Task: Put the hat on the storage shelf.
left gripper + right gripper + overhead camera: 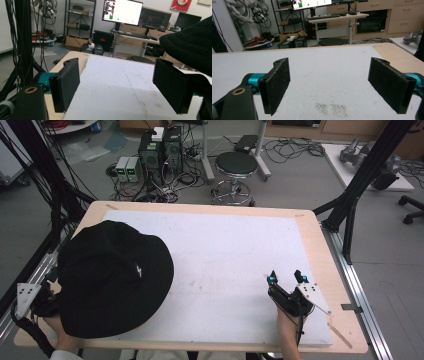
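Left claw: jaws spread wide, gripping nothing, low at the near-left counter edge. The black fabric bucket hat lies crown-up on the left of the white foam-board sheet, its brim overhanging the claw's right jaw; contact cannot be confirmed from the left gripper view. The placement suits a brim pickup from the near side.

Right claw: jaws likewise apart and empty, resting low near the sheet's right edge, well apart from the hat.

The wooden counter offers open room between hat and right claw.
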### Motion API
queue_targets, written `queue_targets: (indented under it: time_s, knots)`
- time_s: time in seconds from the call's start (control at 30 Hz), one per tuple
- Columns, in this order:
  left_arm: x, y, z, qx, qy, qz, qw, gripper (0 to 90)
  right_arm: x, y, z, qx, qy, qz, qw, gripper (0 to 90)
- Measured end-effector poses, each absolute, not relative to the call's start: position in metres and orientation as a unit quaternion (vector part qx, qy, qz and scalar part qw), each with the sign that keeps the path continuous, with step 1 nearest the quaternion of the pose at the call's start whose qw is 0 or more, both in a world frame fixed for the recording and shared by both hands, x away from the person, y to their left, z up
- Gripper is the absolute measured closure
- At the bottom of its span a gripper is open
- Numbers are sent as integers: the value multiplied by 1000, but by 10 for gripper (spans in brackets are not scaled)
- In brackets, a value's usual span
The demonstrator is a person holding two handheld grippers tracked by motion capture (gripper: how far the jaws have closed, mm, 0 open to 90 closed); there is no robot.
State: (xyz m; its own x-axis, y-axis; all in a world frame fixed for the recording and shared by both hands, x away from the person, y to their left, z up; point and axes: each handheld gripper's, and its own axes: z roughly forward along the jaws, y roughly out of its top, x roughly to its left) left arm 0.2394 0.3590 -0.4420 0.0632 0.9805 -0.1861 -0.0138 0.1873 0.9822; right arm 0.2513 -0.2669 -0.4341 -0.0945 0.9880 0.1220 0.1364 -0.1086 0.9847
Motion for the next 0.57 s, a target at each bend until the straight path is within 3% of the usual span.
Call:
queue_targets:
  time_s: [0.57]
  knots:
    - [240,360,-442,458,526,440,566,221,252,-268,-435,542,524,520,402,173]
